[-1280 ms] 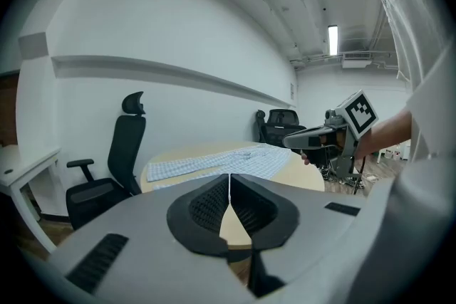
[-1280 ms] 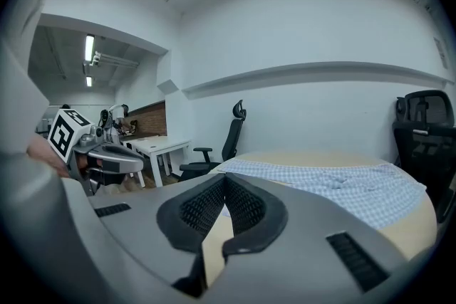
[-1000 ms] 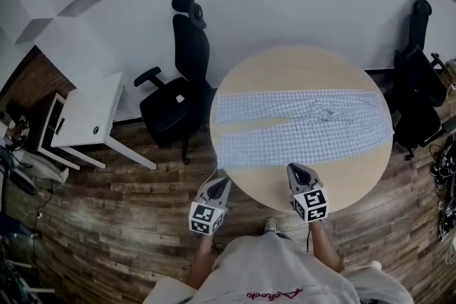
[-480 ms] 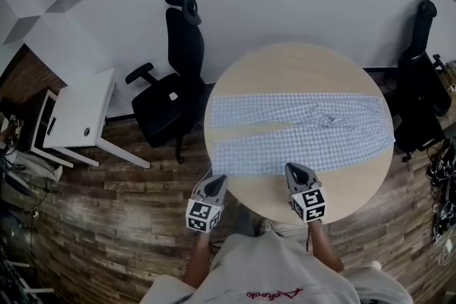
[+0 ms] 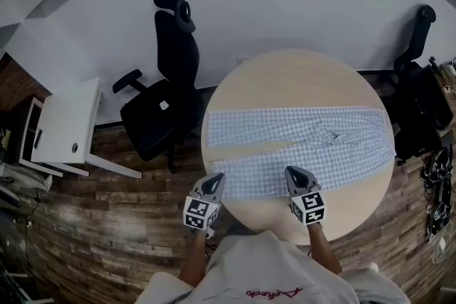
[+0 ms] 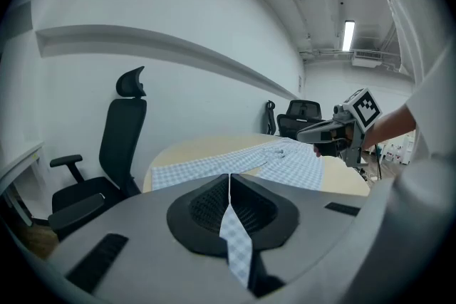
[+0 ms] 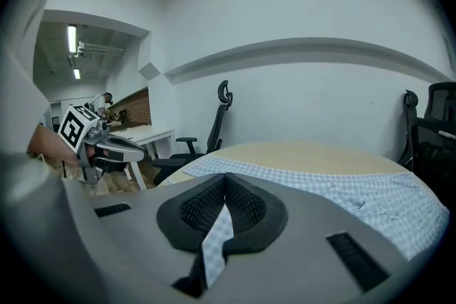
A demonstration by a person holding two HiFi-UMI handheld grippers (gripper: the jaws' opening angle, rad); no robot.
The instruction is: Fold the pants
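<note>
Light blue checked pants [image 5: 299, 142] lie spread flat across the round wooden table [image 5: 299, 75], legs to the left and waist to the right. My left gripper [image 5: 214, 182] hovers at the near left corner of the near leg, jaws shut. My right gripper [image 5: 293, 173] is over the near edge of the pants, also shut. In the left gripper view the jaws [image 6: 229, 178] meet at the tip, with checked cloth showing below through the gap behind them. The right gripper view shows its jaws [image 7: 226, 178] the same way, the pants [image 7: 342, 185] beyond. Neither visibly lifts cloth.
A black office chair [image 5: 160, 100] stands just left of the table, with a white desk [image 5: 60, 128] further left. A second black chair [image 5: 420, 96] and cables are at the right. The floor is wood planks, and a white wall runs behind.
Both grippers, still shut, have moved forward from short of the pants to over their near edge. The head view has shifted with them.
</note>
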